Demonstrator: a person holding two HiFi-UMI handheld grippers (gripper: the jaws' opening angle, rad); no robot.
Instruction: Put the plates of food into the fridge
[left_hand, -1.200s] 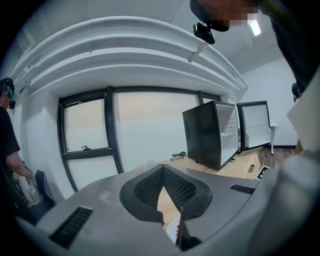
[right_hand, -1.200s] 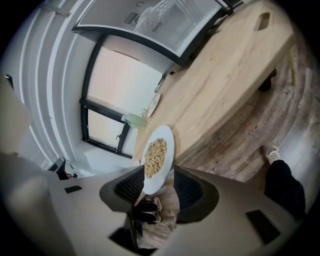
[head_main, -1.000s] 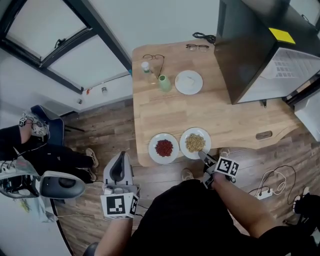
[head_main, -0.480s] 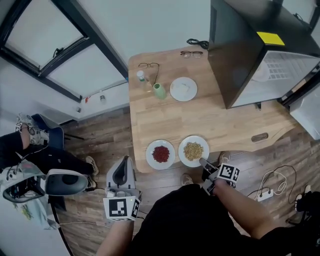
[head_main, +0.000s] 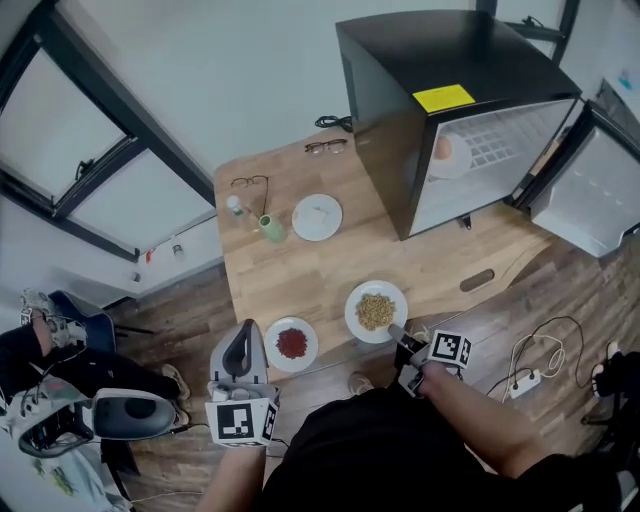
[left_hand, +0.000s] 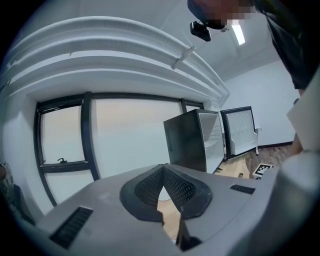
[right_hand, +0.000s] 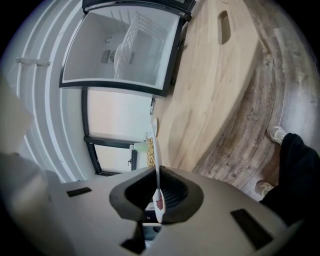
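A white plate of yellowish food (head_main: 376, 311) is near the front edge of the wooden table (head_main: 300, 270). My right gripper (head_main: 400, 337) is shut on its near rim. In the right gripper view the plate (right_hand: 155, 150) shows edge-on between the jaws of that gripper (right_hand: 158, 200). A plate of red food (head_main: 292, 344) sits at the table's front left corner. Just below it my left gripper (head_main: 240, 345) is shut and holds nothing; it (left_hand: 164, 175) points up toward the window. The black fridge (head_main: 400, 90) stands at the table's right end with its door (head_main: 590, 180) swung open.
An empty white plate (head_main: 318, 217), a green cup (head_main: 271, 229), a small bottle (head_main: 236, 207) and two pairs of glasses (head_main: 250, 183) lie on the far part of the table. A power strip (head_main: 525, 383) and cables lie on the floor at the right.
My right gripper now grips the rim of the yellowish-food plate, which has moved right, away from the red-food plate. The view has swung to take in the open fridge.
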